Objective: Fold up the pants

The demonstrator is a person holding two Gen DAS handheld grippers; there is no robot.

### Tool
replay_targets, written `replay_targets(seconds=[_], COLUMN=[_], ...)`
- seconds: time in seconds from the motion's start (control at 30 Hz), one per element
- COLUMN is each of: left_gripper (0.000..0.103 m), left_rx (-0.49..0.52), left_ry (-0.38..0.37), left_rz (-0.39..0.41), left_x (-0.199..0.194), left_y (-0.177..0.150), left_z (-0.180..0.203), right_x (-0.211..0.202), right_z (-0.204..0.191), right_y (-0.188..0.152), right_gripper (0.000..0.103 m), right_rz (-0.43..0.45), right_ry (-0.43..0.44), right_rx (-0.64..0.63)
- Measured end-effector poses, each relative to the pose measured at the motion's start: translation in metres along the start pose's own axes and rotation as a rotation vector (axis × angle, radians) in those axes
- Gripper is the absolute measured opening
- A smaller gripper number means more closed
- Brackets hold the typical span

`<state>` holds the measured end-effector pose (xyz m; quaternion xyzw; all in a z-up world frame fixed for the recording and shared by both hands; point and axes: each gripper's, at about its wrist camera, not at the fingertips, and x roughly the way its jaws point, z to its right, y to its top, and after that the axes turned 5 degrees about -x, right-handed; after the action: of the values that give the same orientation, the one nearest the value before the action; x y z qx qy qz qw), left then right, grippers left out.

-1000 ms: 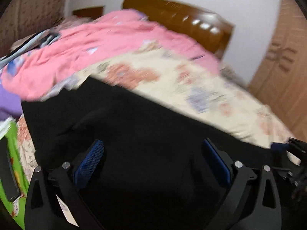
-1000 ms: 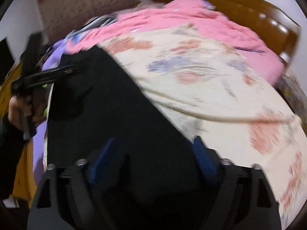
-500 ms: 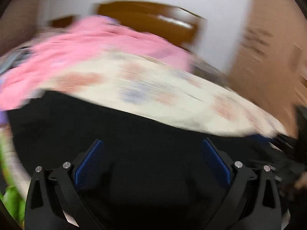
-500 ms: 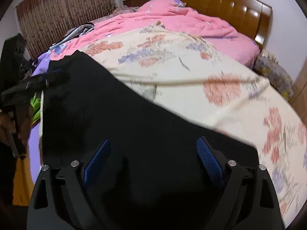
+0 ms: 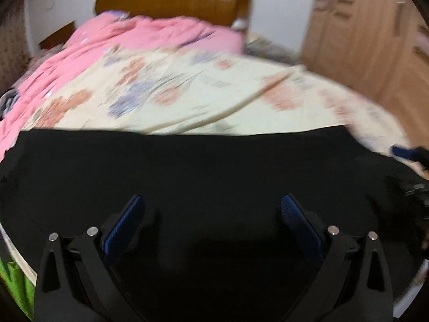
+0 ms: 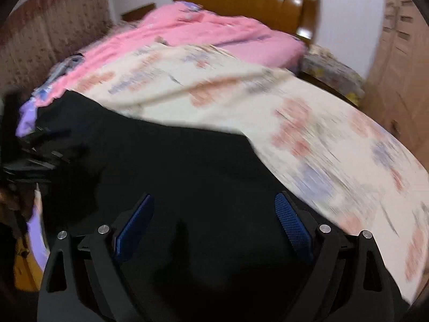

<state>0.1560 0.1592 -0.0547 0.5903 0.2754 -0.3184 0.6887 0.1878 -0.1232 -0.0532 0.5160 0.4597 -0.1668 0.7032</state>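
Note:
The black pants (image 5: pixel 187 171) lie spread flat across the near part of the bed, a straight edge running left to right. My left gripper (image 5: pixel 213 206) hovers over the cloth, open, nothing between its blue pads (image 5: pixel 126 222). In the right wrist view the same pants (image 6: pixel 174 166) stretch toward the left. My right gripper (image 6: pixel 214 205) is open above them, blue pads (image 6: pixel 292 222) wide apart. At the far right of the left wrist view a blue tip of the other gripper (image 5: pixel 405 153) shows; the left gripper (image 6: pixel 29 158) appears dark and blurred at the left edge.
A cream floral quilt (image 5: pixel 187 91) covers the bed beyond the pants, with a pink blanket (image 5: pixel 150 35) behind it and a wooden headboard (image 5: pixel 174 0). A wooden wardrobe (image 5: pixel 370 35) stands at right. Purple and green cloth (image 6: pixel 26 112) lies at the bed's left side.
Both grippers have swung rightward over the pants and stayed open. The pants' far edge now reads as a straight horizontal line in the left wrist view; both views are motion-blurred.

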Motion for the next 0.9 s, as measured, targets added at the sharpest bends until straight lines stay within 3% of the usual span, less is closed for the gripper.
replay_targets(seconds=[0.13, 0.2, 0.23, 0.3, 0.4, 0.5, 0.6, 0.7, 0.73, 0.8, 0.83, 0.9], left_gripper=[0.101, 0.101, 0.102, 0.102, 0.102, 0.101, 0.101, 0.101, 0.101, 0.102, 0.102, 0.102], left_rx=[0.118, 0.179, 0.181, 0.166, 0.161, 0.106, 0.135, 0.245, 0.299, 0.368, 0.352, 0.283], left_ry=[-0.109, -0.046, -0.022, -0.032, -0.018, -0.012, -0.06, -0.09, -0.08, -0.012, -0.031, -0.085], left_rz=[-0.039, -0.112, -0.141, -0.074, -0.105, -0.089, -0.034, -0.013, -0.019, -0.05, -0.02, -0.044], left_x=[0.004, 0.028, 0.039, 0.041, 0.046, 0.027, 0.002, -0.007, -0.003, 0.014, 0.014, 0.019], left_y=[-0.012, -0.021, -0.025, -0.03, -0.028, -0.031, -0.036, -0.051, -0.057, -0.066, -0.067, -0.064], left_z=[0.053, 0.073, 0.076, 0.075, 0.074, 0.078, 0.099, 0.127, 0.137, 0.149, 0.147, 0.136], right_x=[-0.008, -0.004, -0.004, -0.015, -0.035, -0.053, -0.068, -0.07, -0.065, -0.06, -0.063, -0.065], right_z=[0.035, 0.061, 0.068, 0.081, 0.087, 0.094, 0.089, 0.066, 0.054, 0.039, 0.038, 0.043], right_y=[-0.046, -0.073, -0.078, -0.085, -0.091, -0.108, -0.123, -0.141, -0.147, -0.157, -0.16, -0.159], right_gripper=[0.092, 0.092, 0.092, 0.092, 0.092, 0.092, 0.092, 0.092, 0.092, 0.093, 0.093, 0.092], right_rz=[-0.07, -0.122, -0.111, -0.07, -0.046, -0.043, -0.024, -0.022, -0.026, -0.027, -0.004, -0.02], right_ry=[-0.061, -0.127, -0.108, -0.052, -0.113, -0.16, -0.15, -0.094, -0.085, -0.151, -0.158, -0.132], right_rx=[0.084, 0.152, 0.167, 0.233, 0.237, 0.237, 0.249, 0.204, 0.163, 0.086, 0.086, 0.121])
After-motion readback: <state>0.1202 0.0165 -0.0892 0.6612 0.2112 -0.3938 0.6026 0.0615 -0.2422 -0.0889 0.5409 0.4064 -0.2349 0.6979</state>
